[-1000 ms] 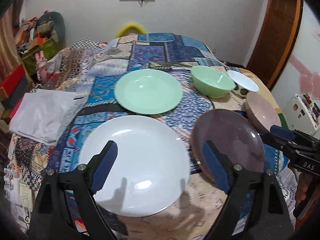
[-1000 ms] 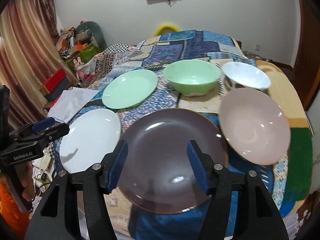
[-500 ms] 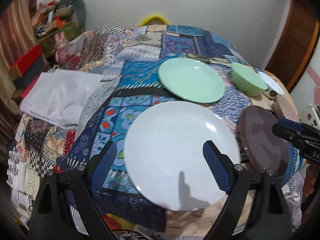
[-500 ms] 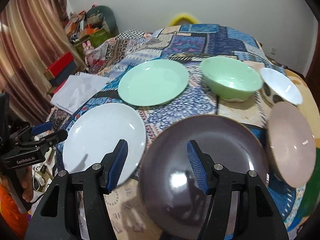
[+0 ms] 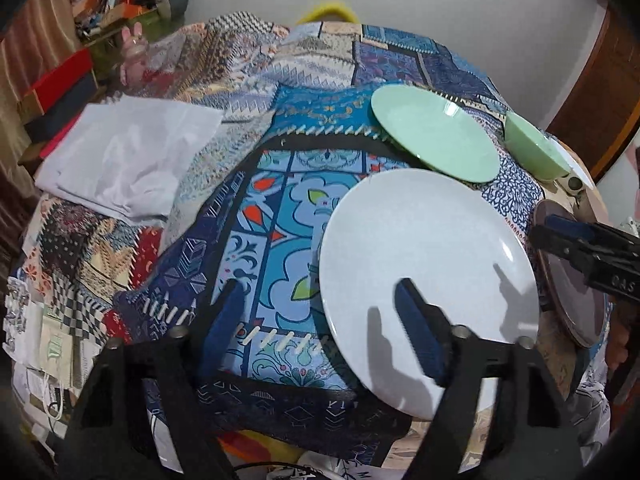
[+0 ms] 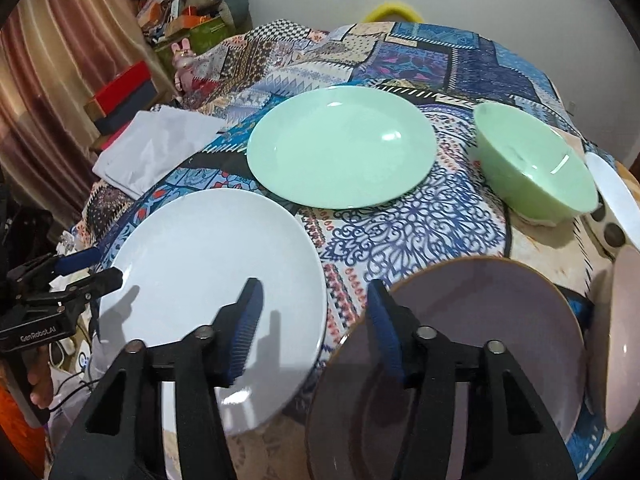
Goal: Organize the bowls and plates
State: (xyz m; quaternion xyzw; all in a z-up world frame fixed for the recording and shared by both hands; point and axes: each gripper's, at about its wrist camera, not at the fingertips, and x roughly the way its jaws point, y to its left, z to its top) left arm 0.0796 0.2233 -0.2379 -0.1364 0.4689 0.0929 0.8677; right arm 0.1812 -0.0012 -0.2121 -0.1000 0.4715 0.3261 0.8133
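White plate (image 5: 424,264) glossy, round, bare; green bowl (image 6: 536,172) at 2 o'clock holds nothing. Left gripper (image 5: 320,328), right gripper (image 6: 316,328) closing, both ungripped.

Five pieces of flat or shallow crockery lie on the patchwork-covered counter (image 6: 400,236). Three are plates: one white plate (image 6: 208,280) at the near left edge, one green plate (image 6: 340,144) behind it toward the middle, one brown plate (image 6: 480,340) at the near right edge. One pink dish (image 6: 618,344) sits at the far right edge; whether it is a plate or a shallow bowl cannot be told. Two bowls stand toward the right edge: one green bowl (image 6: 536,168) and one white bowl (image 6: 616,196) just beside it. One folded white cloth (image 6: 152,148) lies at the left edge. Two claws show: the left claw (image 5: 320,332) and the right claw (image 6: 316,324).
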